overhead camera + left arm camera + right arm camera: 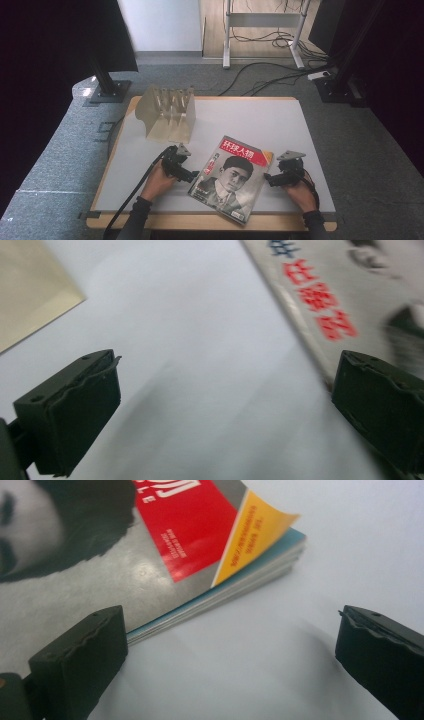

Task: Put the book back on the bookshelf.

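Note:
A magazine (231, 177) with a portrait cover and a red title block lies askew near the table's front edge. My left gripper (194, 175) sits at its left edge, jaws wide apart, with the magazine's spine (300, 320) just past the right jaw and bare table between them. On the other side my right gripper (267, 179) is open beside the magazine's right edge. In the right gripper view the magazine (165, 560) shows a curled yellow cover corner (260, 530); its page edges run above the left jaw, and nothing is gripped.
A beige folded-card rack (167, 114) stands at the table's back left; its corner (30, 290) appears in the left gripper view. The white tabletop (260, 120) has free room behind the magazine. Stands and cables occupy the floor beyond.

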`<state>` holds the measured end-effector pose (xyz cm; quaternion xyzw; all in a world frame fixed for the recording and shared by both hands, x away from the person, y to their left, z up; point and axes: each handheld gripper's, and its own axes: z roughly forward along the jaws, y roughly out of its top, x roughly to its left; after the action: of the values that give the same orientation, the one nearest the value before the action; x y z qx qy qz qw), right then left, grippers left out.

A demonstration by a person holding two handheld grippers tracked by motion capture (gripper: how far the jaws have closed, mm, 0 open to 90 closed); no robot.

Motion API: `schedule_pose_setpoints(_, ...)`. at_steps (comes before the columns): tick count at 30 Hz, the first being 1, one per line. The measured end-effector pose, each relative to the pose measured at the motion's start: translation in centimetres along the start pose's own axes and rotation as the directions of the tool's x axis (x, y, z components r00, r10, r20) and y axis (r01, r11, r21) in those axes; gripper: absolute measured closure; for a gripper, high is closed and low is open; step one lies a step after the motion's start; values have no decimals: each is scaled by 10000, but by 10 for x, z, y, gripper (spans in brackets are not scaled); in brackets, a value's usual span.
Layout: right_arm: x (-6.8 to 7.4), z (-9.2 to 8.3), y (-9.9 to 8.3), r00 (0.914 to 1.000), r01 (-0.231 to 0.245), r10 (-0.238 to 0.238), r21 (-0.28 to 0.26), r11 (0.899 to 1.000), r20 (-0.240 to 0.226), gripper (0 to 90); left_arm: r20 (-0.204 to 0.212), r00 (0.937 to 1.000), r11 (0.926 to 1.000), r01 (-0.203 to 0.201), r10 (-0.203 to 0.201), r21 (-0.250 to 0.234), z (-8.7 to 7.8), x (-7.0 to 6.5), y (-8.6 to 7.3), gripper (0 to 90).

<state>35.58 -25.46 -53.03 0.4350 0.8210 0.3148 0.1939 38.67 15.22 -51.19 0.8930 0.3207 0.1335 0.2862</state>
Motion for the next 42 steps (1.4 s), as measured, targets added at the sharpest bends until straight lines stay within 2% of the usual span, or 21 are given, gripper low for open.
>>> schedule_pose_setpoints(3,-2,9,9,10000,-27,27,32,10000,36,1,-38,10000,9998,2,-1,208,7,3,-2,0)
schedule_pose_setpoints(4,-2,11,13,10000,-1,1,45,10000,76,3,36,9997,9997,227,-227,71,8,4,-2,0)
schedule_pose_setpoints(5,-2,14,16,10000,13,-14,72,10000,87,7,-86,9997,9997,221,-220,45,8,5,-3,0)
schedule_pose_setpoints(8,-3,22,26,9999,124,-125,138,9998,114,11,41,9997,9996,254,-253,-90,9,1,-3,0)
schedule_pose_setpoints(12,-5,31,39,9994,243,-249,227,9994,250,21,-64,9993,9993,376,-376,-67,6,-8,-6,1)
schedule_pose_setpoints(15,-8,38,45,9995,116,-123,225,9997,283,22,1,9996,9995,296,-296,-79,3,-16,-9,1)
schedule_pose_setpoints(20,-15,48,54,9995,-145,139,235,9996,276,22,-223,9997,9998,-57,53,-210,0,-32,-11,1)
schedule_pose_setpoints(23,-16,53,61,9992,-112,101,270,9996,398,29,-75,9998,9996,-174,172,-217,-2,-41,-13,1)
schedule_pose_setpoints(25,-16,56,65,9989,-81,68,274,9996,454,42,109,9997,9995,-219,222,-232,-2,-46,-13,0)
schedule_pose_setpoints(27,-15,60,70,9985,-71,57,262,9996,537,60,653,9977,9993,-156,177,-330,-2,-53,-12,0)
schedule_pose_setpoints(28,-15,62,72,9983,-71,58,223,9997,587,70,1316,9913,9989,-37,98,-462,0,-56,-12,0)
schedule_pose_setpoints(29,-15,64,75,9983,-93,80,221,9997,585,69,1912,9815,9980,33,88,-626,2,-61,-12,0)
schedule_pose_setpoints(30,-15,66,77,9983,-55,41,241,9997,588,69,1752,9834,9973,-365,472,-636,4,-67,-11,0)
schedule_pose_setpoints(33,-14,66,80,9985,125,-144,359,9993,535,95,1729,9838,9978,-386,474,-544,4,-67,-8,0)
schedule_pose_setpoints(34,-14,65,80,9988,184,-200,359,9992,442,117,1174,9917,9975,-472,530,-518,0,-60,-6,0)
schedule_pose_setpoints(35,-14,64,80,9989,230,-244,346,9991,391,124,797,9957,9976,-434,476,-536,-3,-55,-6,0)
schedule_pose_setpoints(37,-14,61,79,9995,237,-243,322,9992,188,124,406,9990,9980,-151,177,-620,-10,-42,-7,0)
schedule_pose_setpoints(41,-15,51,81,9997,-39,41,70,10000,-242,124,-261,9984,9974,488,-503,-528,-9,-21,-10,0)
schedule_pose_setpoints(42,-14,49,81,9992,-89,87,-33,10000,-400,124,-492,9973,9975,523,-546,-481,-6,-18,-10,0)
